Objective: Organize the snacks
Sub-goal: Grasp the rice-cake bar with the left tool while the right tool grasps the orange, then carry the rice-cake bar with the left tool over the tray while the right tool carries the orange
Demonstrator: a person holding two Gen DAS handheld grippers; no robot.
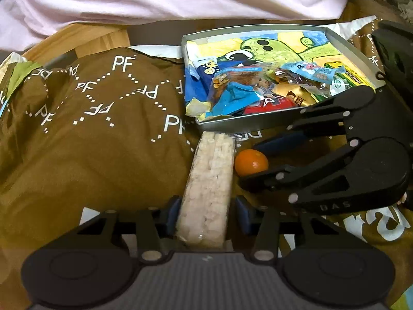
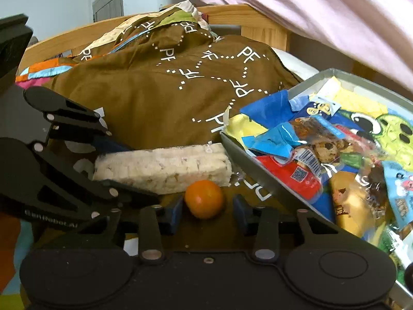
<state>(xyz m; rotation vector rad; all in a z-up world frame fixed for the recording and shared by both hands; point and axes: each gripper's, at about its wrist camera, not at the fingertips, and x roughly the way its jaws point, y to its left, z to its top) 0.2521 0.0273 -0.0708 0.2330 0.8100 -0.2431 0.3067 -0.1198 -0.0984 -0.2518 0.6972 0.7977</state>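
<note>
Left gripper (image 1: 204,214) jaws bracket the rice cracker pack (image 1: 206,188) at lower centre, pads just beside it, contact unclear. Right gripper (image 2: 206,213) jaws wide, straddling the orange (image 2: 204,199) ungripped, likely lining up a grasp. Snack tray (image 1: 232,122) upper right, edge beside both items: probable drop spot. All sits on the brown quilt (image 1: 90,129).

A rice-cake bar (image 1: 206,180) fills the gap between the left gripper (image 1: 206,214) fingers, its far end touching the tin tray (image 1: 232,125). An orange (image 2: 204,199) sits in the right gripper (image 2: 206,213) opening, hemmed by bar, tray and a heaped brown quilt (image 1: 90,129) at left.
</note>
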